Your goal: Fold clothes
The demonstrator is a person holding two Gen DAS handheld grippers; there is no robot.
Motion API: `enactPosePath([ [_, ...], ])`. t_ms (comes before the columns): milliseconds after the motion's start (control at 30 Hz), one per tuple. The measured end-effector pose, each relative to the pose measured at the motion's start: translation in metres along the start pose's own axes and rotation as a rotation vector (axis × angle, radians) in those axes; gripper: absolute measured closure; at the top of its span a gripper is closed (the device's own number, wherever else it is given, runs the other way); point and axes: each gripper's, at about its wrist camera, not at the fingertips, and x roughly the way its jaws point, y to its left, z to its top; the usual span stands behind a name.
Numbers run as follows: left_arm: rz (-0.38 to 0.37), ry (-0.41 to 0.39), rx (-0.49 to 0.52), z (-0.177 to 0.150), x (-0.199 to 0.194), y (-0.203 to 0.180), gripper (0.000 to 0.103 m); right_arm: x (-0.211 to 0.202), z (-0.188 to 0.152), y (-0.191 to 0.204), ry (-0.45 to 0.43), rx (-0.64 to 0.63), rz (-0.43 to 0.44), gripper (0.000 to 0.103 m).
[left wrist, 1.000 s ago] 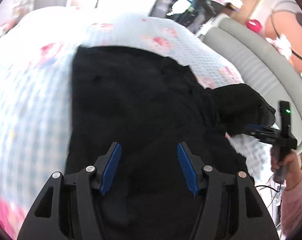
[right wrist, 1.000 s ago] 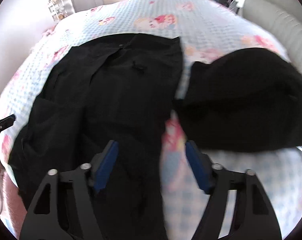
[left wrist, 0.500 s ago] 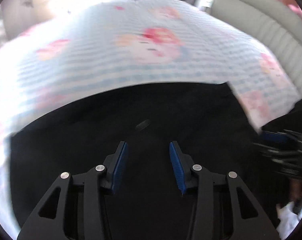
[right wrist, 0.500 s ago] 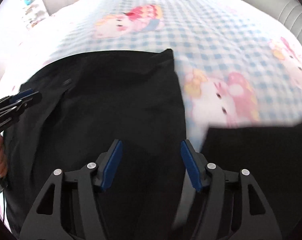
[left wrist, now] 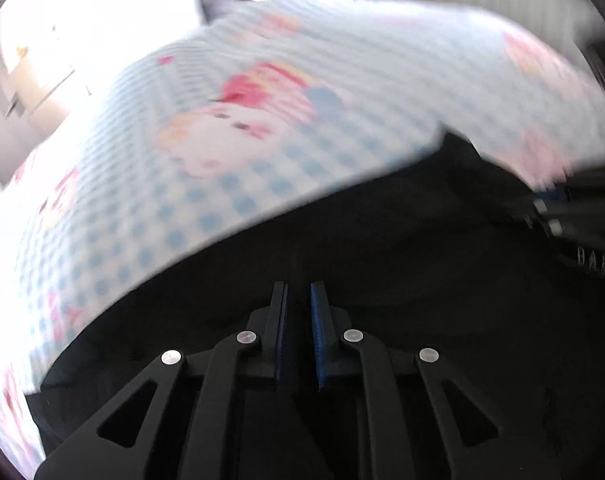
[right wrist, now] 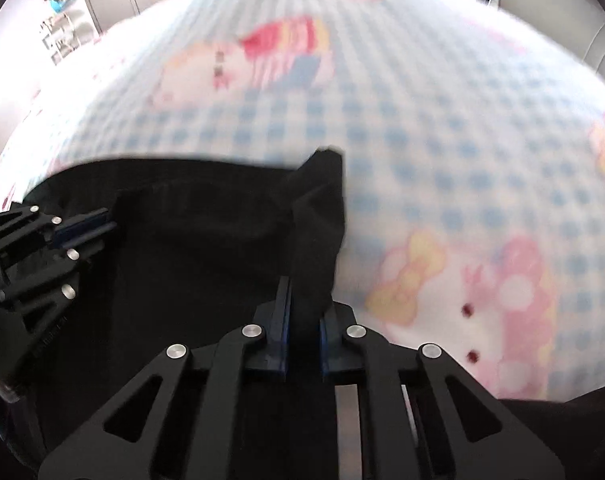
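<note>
A black garment (left wrist: 402, 248) lies spread on a bed with a blue-checked cartoon sheet (left wrist: 230, 128). My left gripper (left wrist: 298, 300) is shut on the garment's fabric near its top edge. My right gripper (right wrist: 304, 308) is shut on the garment's top right corner (right wrist: 318, 200), and black cloth bunches up between its blue pads. In the right wrist view the left gripper (right wrist: 82, 228) shows at the left, closed on the same garment (right wrist: 190, 240). In the left wrist view the right gripper (left wrist: 574, 220) shows blurred at the right edge.
The checked sheet (right wrist: 422, 128) stretches beyond the garment's top edge. A second dark cloth (right wrist: 562, 420) shows at the lower right of the right wrist view. A grey padded headboard (right wrist: 582, 16) is at the far right. Shelves (right wrist: 62, 28) stand far left.
Both grippers moved forward to the garment's top edge and closed from open onto the black fabric, the right at the corner, the left further along the edge.
</note>
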Motion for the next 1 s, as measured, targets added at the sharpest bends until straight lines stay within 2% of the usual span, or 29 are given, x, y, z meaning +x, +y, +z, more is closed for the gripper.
enactPosePath([
  [67, 0.052, 0.018, -0.121, 0.004, 0.005, 0.032, 0.09, -0.005, 0.0, -0.003, -0.035, -0.007, -0.076, 0.096],
  [133, 0.079, 0.11, -0.175, 0.001, 0.02, 0.058, 0.09, -0.001, -0.002, -0.01, -0.036, -0.012, -0.13, 0.094],
  [200, -0.02, 0.138, -0.171, -0.004, 0.022, 0.071, 0.089, -0.005, 0.0, -0.015, -0.058, 0.027, -0.077, 0.094],
  [233, -0.084, 0.136, -0.16, -0.006, 0.019, 0.074, 0.087, -0.007, 0.001, -0.018, -0.069, 0.047, -0.051, 0.088],
  [267, -0.134, 0.128, -0.126, -0.007, 0.014, 0.07, 0.069, -0.009, 0.003, -0.021, -0.08, 0.066, -0.025, 0.083],
  [300, -0.152, 0.122, -0.096, -0.007, 0.012, 0.064, 0.052, -0.011, 0.004, -0.023, -0.091, 0.085, 0.002, 0.066],
  [333, -0.149, 0.122, -0.053, -0.006, 0.012, 0.061, 0.026, -0.013, 0.005, -0.026, -0.101, 0.105, 0.028, 0.056],
  [367, -0.144, 0.124, -0.012, -0.006, 0.014, 0.057, 0.024, -0.015, 0.006, -0.029, -0.112, 0.124, 0.055, 0.052],
  [400, -0.127, 0.138, 0.022, -0.004, 0.019, 0.052, 0.024, -0.008, 0.009, -0.027, -0.078, 0.109, 0.036, 0.052],
  [433, -0.117, 0.17, 0.047, -0.004, 0.025, 0.046, 0.025, 0.0, 0.011, -0.026, -0.044, 0.095, 0.018, 0.052],
  [500, -0.094, 0.226, 0.101, -0.003, 0.036, 0.034, 0.036, 0.013, 0.011, -0.022, 0.008, 0.081, 0.023, 0.052],
  [533, -0.07, 0.216, 0.148, -0.004, 0.035, 0.025, 0.057, 0.016, 0.009, -0.021, 0.019, 0.075, 0.021, 0.052],
  [600, -0.015, 0.186, 0.218, -0.005, 0.03, 0.01, 0.075, 0.016, 0.004, -0.021, 0.011, 0.064, 0.015, 0.052],
  [633, 0.013, 0.169, 0.235, -0.004, 0.027, 0.006, 0.087, 0.015, 0.003, -0.021, 0.003, 0.063, 0.013, 0.052],
  [700, 0.046, 0.148, 0.189, 0.001, 0.021, 0.011, 0.091, 0.01, 0.0, -0.025, -0.014, 0.079, 0.016, 0.053],
  [800, 0.081, 0.096, 0.14, 0.003, 0.004, 0.025, 0.093, 0.0, -0.001, -0.029, -0.052, 0.103, 0.014, 0.071],
  [867, 0.1, 0.075, 0.128, 0.005, -0.004, 0.034, 0.094, -0.013, -0.004, -0.032, -0.087, 0.102, 0.003, 0.078],
  [900, 0.107, 0.078, 0.125, 0.006, -0.004, 0.037, 0.094, -0.015, -0.003, -0.031, -0.097, 0.089, -0.006, 0.084],
  [1000, 0.103, 0.131, 0.127, 0.004, 0.004, 0.047, 0.093, -0.019, -0.002, -0.027, -0.121, 0.053, -0.06, 0.084],
])
